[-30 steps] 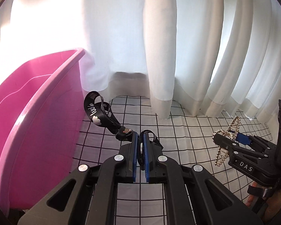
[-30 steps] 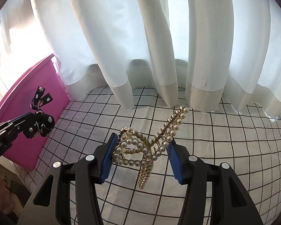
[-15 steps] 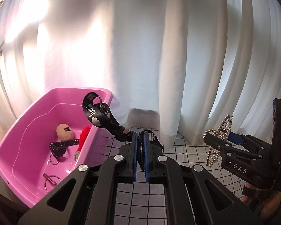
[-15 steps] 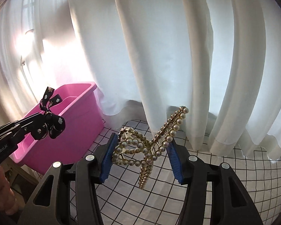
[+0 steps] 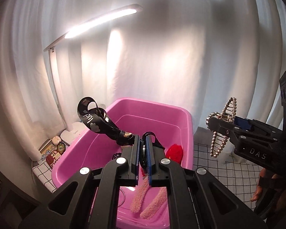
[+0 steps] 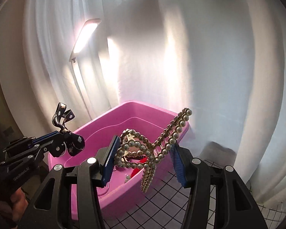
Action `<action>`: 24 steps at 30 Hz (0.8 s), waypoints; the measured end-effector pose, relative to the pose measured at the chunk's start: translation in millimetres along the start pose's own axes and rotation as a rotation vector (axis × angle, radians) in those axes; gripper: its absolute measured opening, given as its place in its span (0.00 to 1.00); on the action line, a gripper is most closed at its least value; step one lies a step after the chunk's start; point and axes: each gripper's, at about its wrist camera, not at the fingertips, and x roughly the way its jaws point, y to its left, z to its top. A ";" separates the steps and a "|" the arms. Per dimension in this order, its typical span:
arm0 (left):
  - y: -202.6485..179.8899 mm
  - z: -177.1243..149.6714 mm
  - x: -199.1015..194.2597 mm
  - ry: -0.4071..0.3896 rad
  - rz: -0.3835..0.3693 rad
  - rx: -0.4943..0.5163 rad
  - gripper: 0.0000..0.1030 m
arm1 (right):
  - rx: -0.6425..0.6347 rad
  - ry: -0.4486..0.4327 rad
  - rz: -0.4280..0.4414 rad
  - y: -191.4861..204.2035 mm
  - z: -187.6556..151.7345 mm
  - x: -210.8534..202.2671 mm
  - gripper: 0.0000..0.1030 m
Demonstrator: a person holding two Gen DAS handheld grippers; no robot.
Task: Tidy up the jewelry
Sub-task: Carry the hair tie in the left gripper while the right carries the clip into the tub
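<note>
My left gripper [image 5: 142, 150] is shut on a black ribbon hair tie [image 5: 97, 122] with white cloud prints and holds it over the pink tub [image 5: 150, 105]. It also shows in the right wrist view [image 6: 66, 137]. My right gripper [image 6: 143, 160] is shut on a gold pearl hair clip [image 6: 152, 150], held above the tub's near right rim [image 6: 152, 108]. The clip also shows in the left wrist view [image 5: 222, 127]. The tub holds a red pompom [image 5: 174, 151], fuzzy pink strips [image 5: 143, 196] and a metal ring.
White curtains hang behind. A lit desk lamp [image 5: 103, 21] stands left of the tub. The table has a white cloth with a black grid [image 5: 223, 173]. A small patterned box [image 5: 51, 152] lies left of the tub.
Both grippers have swung left and risen with their items. The tub now lies straight ahead and below them, and the lamp has come into view.
</note>
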 end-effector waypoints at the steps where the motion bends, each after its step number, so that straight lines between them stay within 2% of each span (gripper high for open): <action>1: 7.5 -2.3 4.1 0.012 0.016 -0.007 0.07 | -0.008 0.011 0.013 7.4 3.6 8.2 0.49; 5: 33.3 -10.2 25.3 0.063 0.052 -0.043 0.07 | -0.054 0.061 0.035 32.8 8.8 42.4 0.49; 11: 55.9 -19.3 55.2 0.158 0.087 -0.104 0.07 | -0.058 0.155 0.036 49.6 9.2 88.8 0.49; 21: 71.5 -24.7 77.1 0.244 0.134 -0.138 0.08 | -0.065 0.272 -0.013 52.8 6.7 125.8 0.50; 23: 71.7 -25.5 77.5 0.254 0.131 -0.141 0.10 | -0.068 0.286 -0.025 52.7 6.6 128.0 0.52; 24: 72.1 -26.3 77.6 0.258 0.128 -0.142 0.11 | -0.070 0.287 -0.034 52.6 6.6 128.3 0.58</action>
